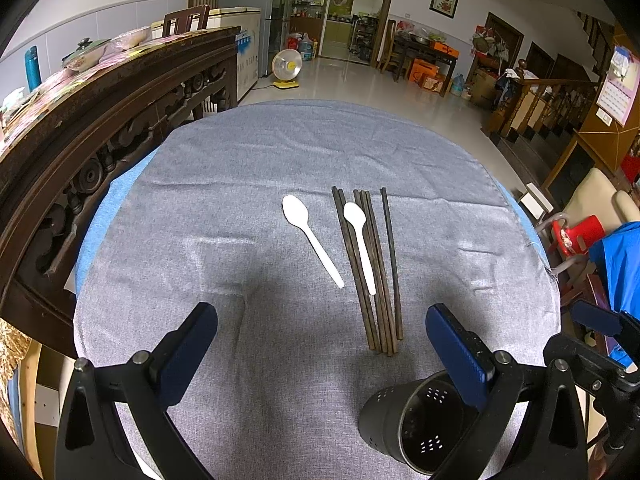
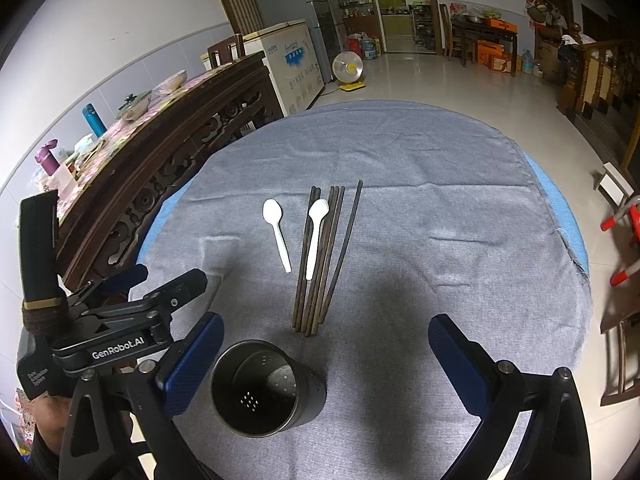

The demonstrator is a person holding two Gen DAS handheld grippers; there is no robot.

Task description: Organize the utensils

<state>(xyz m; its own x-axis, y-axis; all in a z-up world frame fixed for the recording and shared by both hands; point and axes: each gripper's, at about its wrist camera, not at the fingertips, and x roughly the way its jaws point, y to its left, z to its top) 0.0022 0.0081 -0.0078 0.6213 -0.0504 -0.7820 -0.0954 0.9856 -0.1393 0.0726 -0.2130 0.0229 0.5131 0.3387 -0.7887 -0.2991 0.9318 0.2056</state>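
Nothing sorted yet: holder (image 2: 264, 388) at lower centre empty.
Spoons (image 2: 276, 232) and chopsticks (image 2: 320, 260) lie mid-frame; both grippers (image 1: 320, 356) (image 2: 326, 360) gape wide, unladen.

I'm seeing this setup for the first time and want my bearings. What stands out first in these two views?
Mid-table on the grey cloth lies a bundle of dark chopsticks, with one white spoon resting on top of them and a second white spoon lying apart to their left. Nearer the cameras stands an empty black perforated utensil holder, with both hand-held grippers open and holding nothing.
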